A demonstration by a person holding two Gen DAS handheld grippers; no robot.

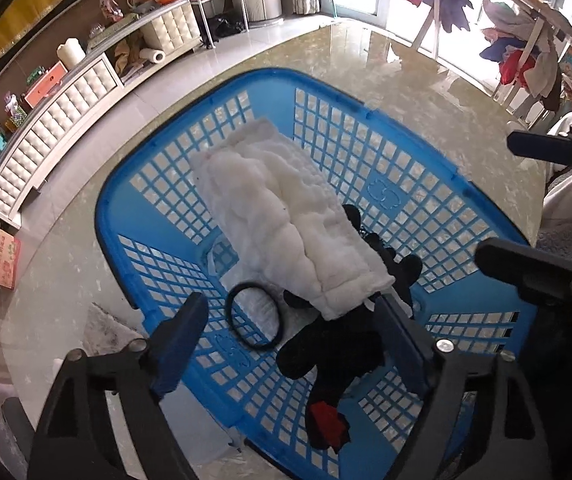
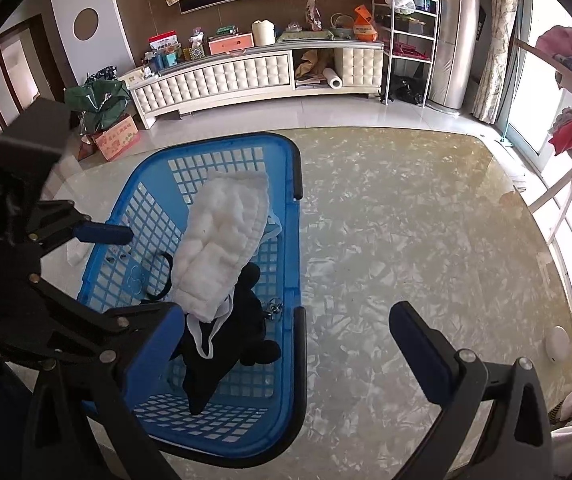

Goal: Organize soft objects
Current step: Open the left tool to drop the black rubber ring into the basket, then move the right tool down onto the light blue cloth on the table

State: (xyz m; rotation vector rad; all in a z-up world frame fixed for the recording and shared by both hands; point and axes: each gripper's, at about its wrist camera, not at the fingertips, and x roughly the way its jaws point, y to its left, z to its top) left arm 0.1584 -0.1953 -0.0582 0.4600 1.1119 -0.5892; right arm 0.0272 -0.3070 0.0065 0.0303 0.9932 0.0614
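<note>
Two grippers are hanging over the glass table (image 2: 386,208), and the blue basket (image 1: 157,184) is serving as the landmark for everything else. Nearest the left camera, the left gripper (image 1: 298,344) is standing with its jaws spread wide above the near end of the basket, gripping nothing, with a black garment (image 1: 338,356) lying just below and between its fingers. Judging from this, the step in hand is a release: the piece looks set down, so the sensible move is lifting straight up, keeping the fingers clear of the cloth so nothing is snagging or dragging back out. Beside the garment, a black ring (image 1: 253,316) is lying on the basket floor. Further into the basket, the white quilted cloth (image 1: 281,220) is lying folded into a long puffy pad, overlapping the black garment at its near end. Off the basket's right side, the right gripper (image 2: 281,356) is hovering wide and empty, its left finger over the basket and its right finger over the bare table.
</note>
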